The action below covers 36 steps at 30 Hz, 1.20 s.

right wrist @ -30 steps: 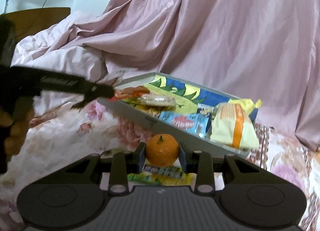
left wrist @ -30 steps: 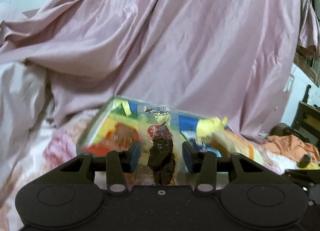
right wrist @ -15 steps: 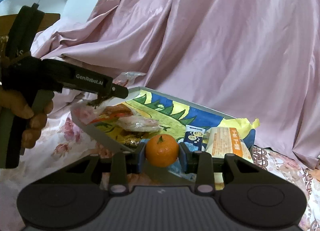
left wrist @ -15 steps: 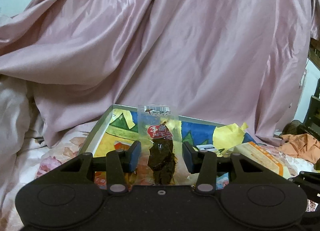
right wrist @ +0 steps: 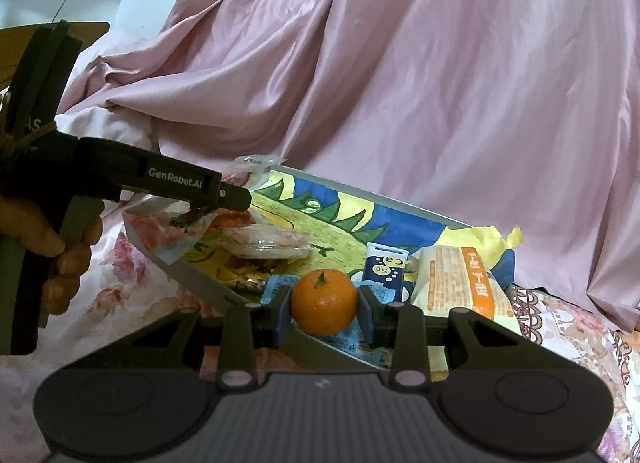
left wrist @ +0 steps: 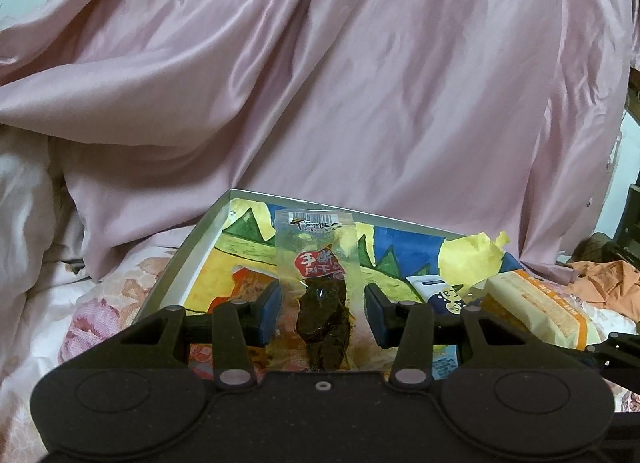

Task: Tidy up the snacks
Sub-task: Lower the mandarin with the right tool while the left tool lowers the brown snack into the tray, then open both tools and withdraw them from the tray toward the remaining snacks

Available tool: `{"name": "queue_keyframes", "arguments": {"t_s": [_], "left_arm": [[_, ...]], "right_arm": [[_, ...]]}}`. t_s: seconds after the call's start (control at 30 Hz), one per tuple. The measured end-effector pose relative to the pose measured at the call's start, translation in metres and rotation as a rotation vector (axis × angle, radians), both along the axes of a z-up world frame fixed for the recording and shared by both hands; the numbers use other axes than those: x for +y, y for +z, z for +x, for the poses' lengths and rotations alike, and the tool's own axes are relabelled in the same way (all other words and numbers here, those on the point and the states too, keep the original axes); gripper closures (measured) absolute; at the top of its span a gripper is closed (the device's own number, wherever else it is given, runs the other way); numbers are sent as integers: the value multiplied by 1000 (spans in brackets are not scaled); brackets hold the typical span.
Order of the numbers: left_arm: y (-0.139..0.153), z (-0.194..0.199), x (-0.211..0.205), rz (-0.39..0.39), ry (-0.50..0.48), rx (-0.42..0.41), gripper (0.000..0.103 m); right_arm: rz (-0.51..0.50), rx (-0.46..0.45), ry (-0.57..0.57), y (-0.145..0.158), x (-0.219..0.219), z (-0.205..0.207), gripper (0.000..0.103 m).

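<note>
My left gripper (left wrist: 322, 309) is shut on a clear packet of dark dried snack (left wrist: 322, 287) and holds it upright over the near left part of the tray (left wrist: 188, 251). The tray has a grey rim and a colourful painted floor. My right gripper (right wrist: 323, 311) is shut on an orange mandarin (right wrist: 323, 301) just above the tray's near rim (right wrist: 188, 275). In the right wrist view the left gripper (right wrist: 224, 199) shows at the left with the packet (right wrist: 248, 167) in it.
The tray holds a cream-and-orange biscuit packet (right wrist: 460, 283), a blue-and-white tube (right wrist: 386, 269), clear wrapped snacks (right wrist: 272, 241), a red packet (right wrist: 156, 231) and crumpled yellow paper (left wrist: 472, 259). Pink satin cloth (left wrist: 360, 83) rises behind. Floral bedding (right wrist: 112, 283) lies around.
Both grippers have moved closer to the tray with their loads. The left gripper now holds the packet over the tray's left end. The mandarin is nearer the tray's rim.
</note>
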<state>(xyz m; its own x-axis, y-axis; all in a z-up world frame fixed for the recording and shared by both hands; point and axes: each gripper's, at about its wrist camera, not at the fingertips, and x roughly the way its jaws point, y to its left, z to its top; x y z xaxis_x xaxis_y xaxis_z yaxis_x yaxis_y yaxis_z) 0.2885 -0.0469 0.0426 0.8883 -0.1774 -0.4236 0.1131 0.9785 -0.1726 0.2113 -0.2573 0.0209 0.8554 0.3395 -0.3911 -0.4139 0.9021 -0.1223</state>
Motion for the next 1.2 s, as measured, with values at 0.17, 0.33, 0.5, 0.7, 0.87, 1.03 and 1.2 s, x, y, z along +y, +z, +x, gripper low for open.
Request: {"name": "queue_keyframes", "arguments": {"t_s": [0.17, 0.33, 0.5, 0.7, 0.87, 1.03, 1.2], "left_arm": [[-1, 1, 1, -1, 2, 1, 56], [-2, 1, 0, 4, 2, 8, 56], [-3, 4, 0, -5, 1, 31, 55], [0, -3, 2, -26, 18, 23, 41], [8, -18, 4, -32, 30, -13, 23], [18, -40, 10, -45, 57, -41, 7], [27, -68, 16, -43, 78, -63, 1]], "right_arm": [[-2, -1, 2, 0, 2, 1, 64], [0, 2, -1, 0, 2, 1, 64], [-1, 8, -3, -1, 2, 4, 64], [20, -7, -26, 1, -4, 5, 57], [44, -29, -40, 5, -9, 0, 46], [75, -77, -46, 15, -14, -14, 31], [119, -121, -73, 27, -24, -33, 18]]}}
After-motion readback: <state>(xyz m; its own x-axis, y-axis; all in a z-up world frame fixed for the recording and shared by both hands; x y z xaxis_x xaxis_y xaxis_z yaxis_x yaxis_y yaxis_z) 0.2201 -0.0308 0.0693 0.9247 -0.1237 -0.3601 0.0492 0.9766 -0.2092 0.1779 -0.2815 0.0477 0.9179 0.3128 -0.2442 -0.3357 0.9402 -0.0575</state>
